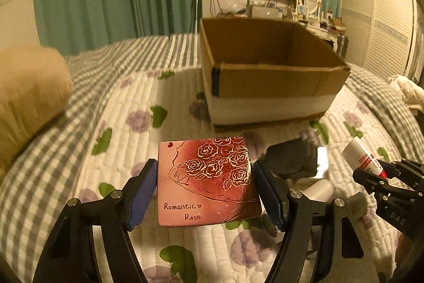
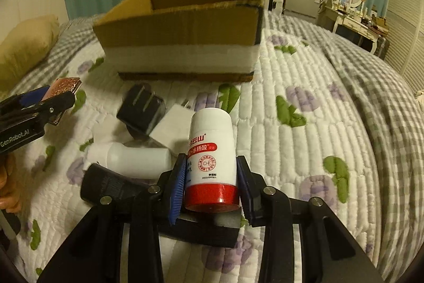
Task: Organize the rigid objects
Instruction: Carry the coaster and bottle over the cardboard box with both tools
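Observation:
My left gripper (image 1: pixel 205 193) is shut on a flat red "Romantic Rose" tin (image 1: pixel 208 181) and holds it above the quilt. It also shows at the left of the right wrist view (image 2: pixel 65 87). My right gripper (image 2: pixel 210 186) is shut on a white bottle with a red cap (image 2: pixel 212 158), which also shows in the left wrist view (image 1: pixel 361 157). An open cardboard box (image 1: pixel 270 71) stands on the bed ahead of both grippers; it also shows in the right wrist view (image 2: pixel 182 41). I see nothing inside it.
On the flowered quilt (image 2: pixel 304 150) lie a black plug adapter (image 2: pixel 141 108), a white box (image 2: pixel 172 129), a white bottle (image 2: pixel 132 158) and black items (image 2: pixel 111 185). A tan pillow (image 1: pixel 26 94) lies left. A dresser with mirror (image 2: pixel 352 7) stands beyond the bed.

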A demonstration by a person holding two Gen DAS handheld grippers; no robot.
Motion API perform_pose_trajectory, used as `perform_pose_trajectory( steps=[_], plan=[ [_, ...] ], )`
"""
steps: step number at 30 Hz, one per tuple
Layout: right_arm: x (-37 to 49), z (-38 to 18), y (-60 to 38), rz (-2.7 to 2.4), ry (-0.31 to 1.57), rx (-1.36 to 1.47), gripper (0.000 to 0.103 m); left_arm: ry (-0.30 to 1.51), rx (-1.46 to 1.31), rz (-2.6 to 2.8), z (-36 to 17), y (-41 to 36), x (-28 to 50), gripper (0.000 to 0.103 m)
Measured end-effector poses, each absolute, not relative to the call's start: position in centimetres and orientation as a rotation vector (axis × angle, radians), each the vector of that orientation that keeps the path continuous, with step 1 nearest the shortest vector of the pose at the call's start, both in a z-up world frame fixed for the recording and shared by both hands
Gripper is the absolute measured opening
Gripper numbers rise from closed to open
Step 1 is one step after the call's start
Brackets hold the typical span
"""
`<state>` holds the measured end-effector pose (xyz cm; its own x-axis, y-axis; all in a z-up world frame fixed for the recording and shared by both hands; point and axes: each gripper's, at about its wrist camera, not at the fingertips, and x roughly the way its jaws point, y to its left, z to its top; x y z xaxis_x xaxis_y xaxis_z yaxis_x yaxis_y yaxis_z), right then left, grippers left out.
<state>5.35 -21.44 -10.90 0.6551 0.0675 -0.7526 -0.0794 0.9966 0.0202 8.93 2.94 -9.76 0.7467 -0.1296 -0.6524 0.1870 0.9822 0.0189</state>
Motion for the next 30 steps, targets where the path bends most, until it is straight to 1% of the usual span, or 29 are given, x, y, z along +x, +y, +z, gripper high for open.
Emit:
perform_pose_trajectory(
  steps=[11, 22, 30],
  plan=[
    [2.9, -4.8, -22.9, 0.062, 0.722, 0.009, 0.036, 0.584, 0.05, -0.202, -3.3, 2.2, 6.8, 0.073],
    [-0.3, 5.1, -23.0, 0.048, 0.549, 0.009, 0.035, 0.455, 0.038, -0.22, 4.5, 1.3, 4.3, 0.073],
    [-1.0, 11.4, -23.2, 0.069, 0.469, 0.027, 0.035, 0.379, 0.036, -0.216, 9.8, 1.0, 4.9, 0.073]
  ],
)
